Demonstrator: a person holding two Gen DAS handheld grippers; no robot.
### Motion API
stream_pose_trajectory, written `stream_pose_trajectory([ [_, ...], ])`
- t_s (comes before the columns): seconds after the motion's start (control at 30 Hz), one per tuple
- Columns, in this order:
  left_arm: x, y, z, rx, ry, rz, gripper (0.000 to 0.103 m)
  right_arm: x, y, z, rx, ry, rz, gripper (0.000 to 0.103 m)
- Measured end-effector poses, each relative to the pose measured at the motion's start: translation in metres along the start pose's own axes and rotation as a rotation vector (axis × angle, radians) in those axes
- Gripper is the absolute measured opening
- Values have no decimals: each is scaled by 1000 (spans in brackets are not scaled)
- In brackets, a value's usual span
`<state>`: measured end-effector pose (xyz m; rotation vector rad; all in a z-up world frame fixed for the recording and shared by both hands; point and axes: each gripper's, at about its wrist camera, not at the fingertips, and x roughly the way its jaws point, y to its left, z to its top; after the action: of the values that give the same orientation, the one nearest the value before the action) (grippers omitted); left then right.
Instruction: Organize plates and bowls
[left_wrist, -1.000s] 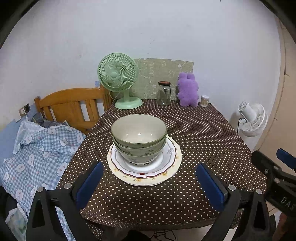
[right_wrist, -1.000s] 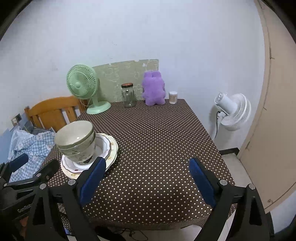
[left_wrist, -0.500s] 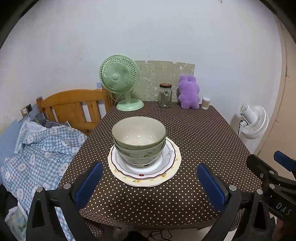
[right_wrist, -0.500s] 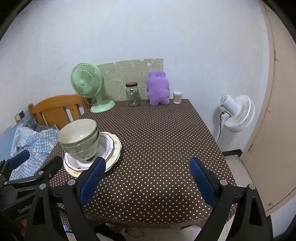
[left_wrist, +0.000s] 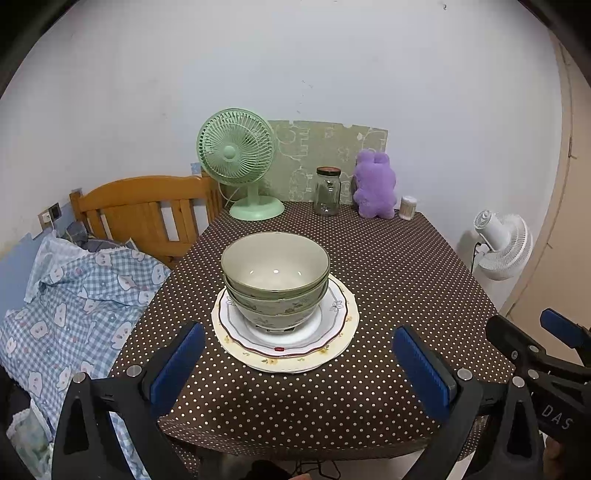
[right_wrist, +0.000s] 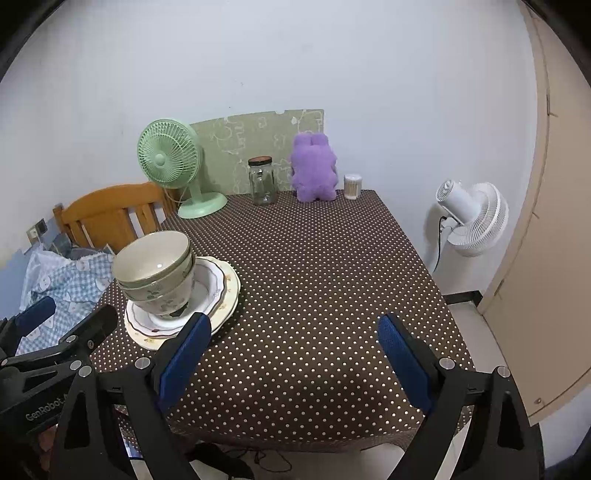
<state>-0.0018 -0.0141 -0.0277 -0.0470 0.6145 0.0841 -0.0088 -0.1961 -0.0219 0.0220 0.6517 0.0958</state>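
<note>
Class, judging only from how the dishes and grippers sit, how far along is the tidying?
Done: two green ceramic bowls sit nested on two stacked white scalloped plates on the brown polka-dot tablecloth. In hand: nothing; left gripper and right gripper are open and empty. Left: apparently nothing loose; perhaps moving the stack.

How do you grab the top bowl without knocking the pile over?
Grip the top bowl by its rim, one finger inside and one outside, coming straight down from above. It sits nested upright in a lower bowl on stacked plates, so only the rim stands clear. The open left gripper, facing it, probably suits best.
</note>
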Motion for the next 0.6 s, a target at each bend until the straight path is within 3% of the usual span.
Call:
stream_pose_trajectory([
  [0.6,4,-5,3,-3,-1,-7,103,-1,0,0,3,-2,-13,94],
])
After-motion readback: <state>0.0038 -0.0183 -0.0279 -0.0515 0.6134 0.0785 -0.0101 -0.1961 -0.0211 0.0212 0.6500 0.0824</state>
